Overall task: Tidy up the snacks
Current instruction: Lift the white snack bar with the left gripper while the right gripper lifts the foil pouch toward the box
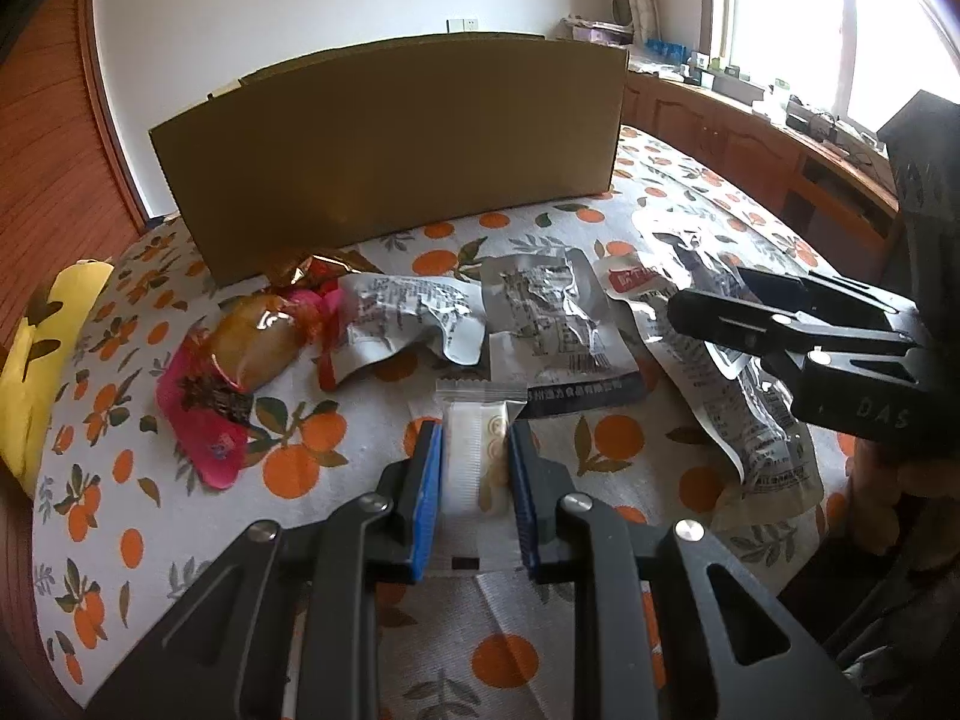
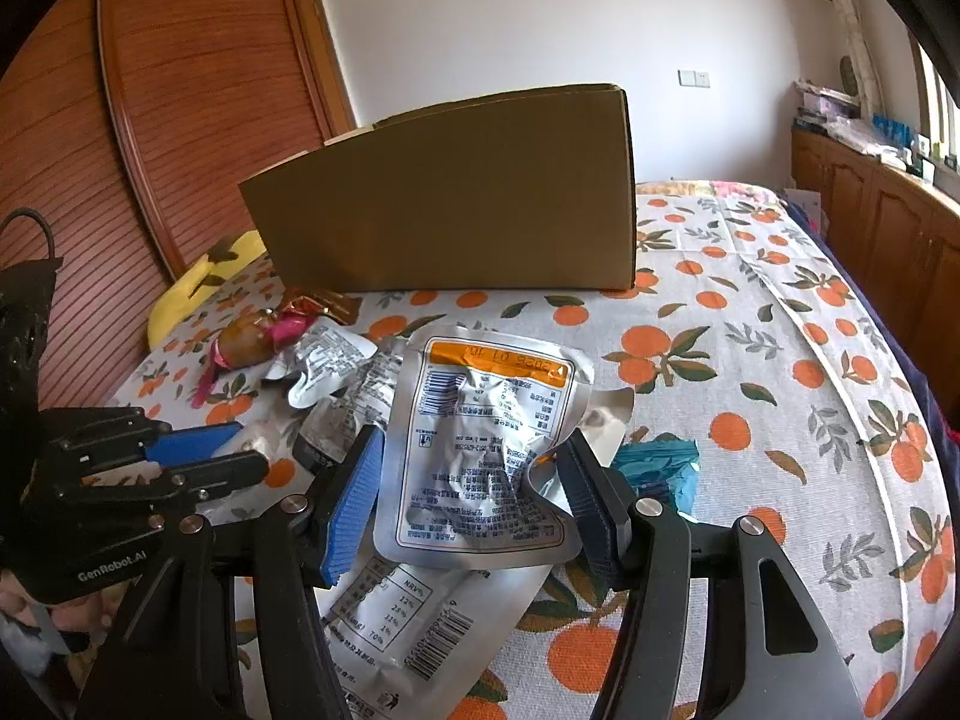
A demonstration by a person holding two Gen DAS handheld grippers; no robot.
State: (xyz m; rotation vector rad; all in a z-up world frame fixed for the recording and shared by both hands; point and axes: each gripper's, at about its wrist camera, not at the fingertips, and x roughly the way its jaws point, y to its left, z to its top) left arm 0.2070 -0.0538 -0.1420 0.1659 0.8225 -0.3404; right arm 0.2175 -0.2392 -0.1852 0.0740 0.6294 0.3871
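My left gripper (image 1: 475, 468) is shut on a small clear packet of white biscuits (image 1: 474, 450), low over the orange-print cloth. My right gripper (image 2: 474, 492) is shut on a crumpled silver pouch with an orange strip (image 2: 480, 444); it also shows in the left wrist view (image 1: 708, 306). More silver pouches (image 1: 552, 318) and a pink-wrapped brown snack (image 1: 252, 354) lie in a row before the brown cardboard box (image 1: 390, 150), which also stands at the back in the right wrist view (image 2: 456, 204).
A yellow cushion (image 1: 36, 360) lies at the left edge of the cloth-covered surface (image 1: 300, 516). A teal wrapper (image 2: 660, 468) lies right of my right gripper. Wooden cabinets (image 2: 870, 228) and a window stand to the right, a wooden door (image 2: 180, 120) to the left.
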